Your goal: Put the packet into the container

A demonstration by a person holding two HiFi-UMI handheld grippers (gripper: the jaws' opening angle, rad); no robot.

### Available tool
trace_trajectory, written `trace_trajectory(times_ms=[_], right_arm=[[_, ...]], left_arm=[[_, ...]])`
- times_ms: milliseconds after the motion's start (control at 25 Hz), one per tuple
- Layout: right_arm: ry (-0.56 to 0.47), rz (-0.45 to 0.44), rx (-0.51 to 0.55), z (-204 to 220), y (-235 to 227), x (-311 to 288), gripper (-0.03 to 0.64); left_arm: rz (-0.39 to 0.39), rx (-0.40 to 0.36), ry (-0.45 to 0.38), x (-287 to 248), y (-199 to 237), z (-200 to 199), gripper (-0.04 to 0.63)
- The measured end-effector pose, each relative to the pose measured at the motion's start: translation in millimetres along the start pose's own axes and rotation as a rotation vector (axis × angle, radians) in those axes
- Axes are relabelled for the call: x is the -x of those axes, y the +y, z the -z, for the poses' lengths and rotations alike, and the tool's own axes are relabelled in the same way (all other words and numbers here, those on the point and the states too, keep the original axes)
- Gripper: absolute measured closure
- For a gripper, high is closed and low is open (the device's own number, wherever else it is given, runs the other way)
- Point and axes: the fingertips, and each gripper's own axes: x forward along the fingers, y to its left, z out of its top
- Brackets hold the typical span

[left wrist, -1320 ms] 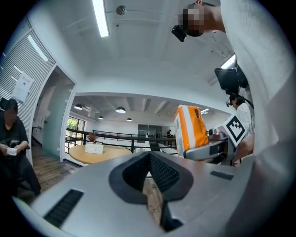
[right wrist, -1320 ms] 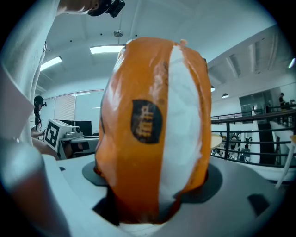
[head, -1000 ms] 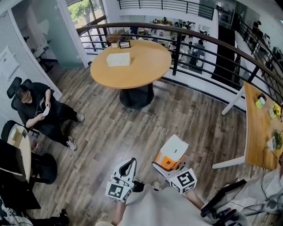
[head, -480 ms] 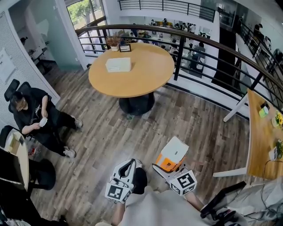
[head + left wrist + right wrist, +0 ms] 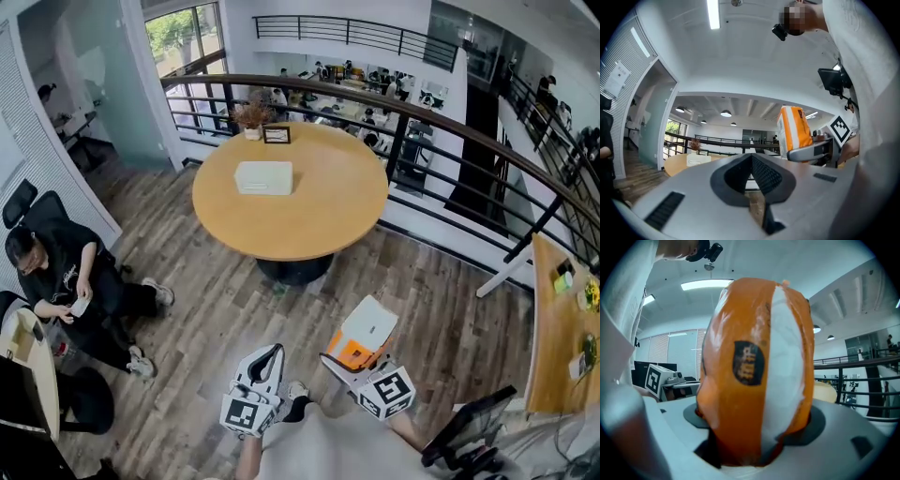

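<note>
An orange and white packet (image 5: 364, 330) stands between the jaws of my right gripper (image 5: 349, 356), which is shut on it low in the head view. In the right gripper view the packet (image 5: 757, 366) fills the middle, pinched at its base by the gripper (image 5: 754, 448). My left gripper (image 5: 272, 354) is beside it on the left, shut with nothing in it; its jaws (image 5: 751, 161) meet in its own view. The white box-like container (image 5: 263, 177) lies on the round wooden table (image 5: 319, 234), well ahead of both grippers. The left gripper view also catches the packet (image 5: 793, 131).
A small plant (image 5: 252, 118) and a picture frame (image 5: 277, 135) stand at the table's far edge. A curved black railing (image 5: 441, 131) runs behind the table. A person sits on a chair (image 5: 66, 281) at the left. A wooden desk (image 5: 558, 328) is at the right. Wood floor lies between me and the table.
The table and container now sit lower and nearer in the head view. Both grippers stay in the same place low in that view, and the right still holds the packet.
</note>
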Motion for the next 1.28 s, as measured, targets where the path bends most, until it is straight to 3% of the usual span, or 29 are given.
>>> trace_trajectory(times_ms=[320, 760, 1000, 1280], right_arm=[[-0.006, -0.013, 0.008, -22.9, -18.4, -87.4, 0.201], [0.029, -0.005, -0.029, -16.1, -42.4, -140.7, 0.201], [0.019, -0.046, -0.022, -21.3, -61.3, -195.1, 0.201], [0.011, -0.081, -0.022, -43.7, -109.4, -269.3, 0.201]], left_arm=[[-0.016, 0.004, -0.014, -38.1, 85.3, -10.0, 0.591], [0.001, 0.021, 0.01, -77.1, 123.6, 4.9, 0.591], [-0.043, 0.028, 0.007, -105.0, 169.7, 12.2, 0.591], [-0.058, 0.005, 0.013, -172.7, 224.8, 2.6, 0.591]])
